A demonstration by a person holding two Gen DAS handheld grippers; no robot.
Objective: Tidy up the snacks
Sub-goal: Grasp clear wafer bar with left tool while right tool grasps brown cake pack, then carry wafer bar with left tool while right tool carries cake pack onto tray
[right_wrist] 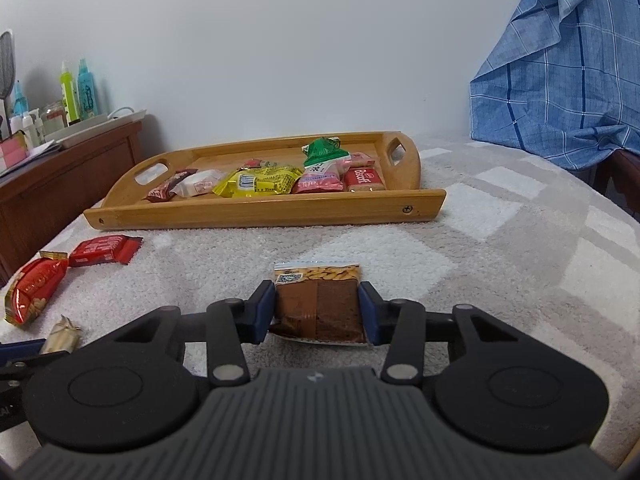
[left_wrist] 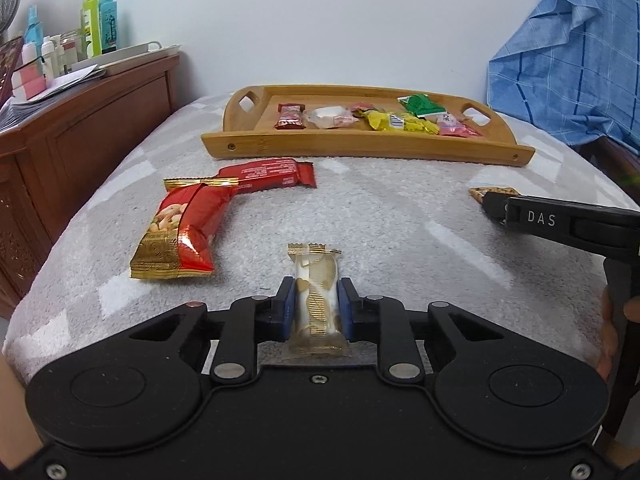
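While left claw (left_wrist: pixel 316 300) clamps a gold-printed white snack (left_wrist: pixel 316 300), right claw (right_wrist: pixel 318 308) pinches what seems a brown cake packet (right_wrist: pixel 320 306).

**Lighting and image quality, both wrist views**

Even, soft daylight-like illumination is recorded; no source is seen. Shadows under the wooden tray (left_wrist: pixel 360 148) are faint and diffuse. Specular glare is noted on the red foil packet (left_wrist: pixel 180 236). Strong fisheye bending and dark corner vignetting are observed. Focus is acceptable throughout; distant bottles (left_wrist: pixel 98 22) are rendered slightly soft.
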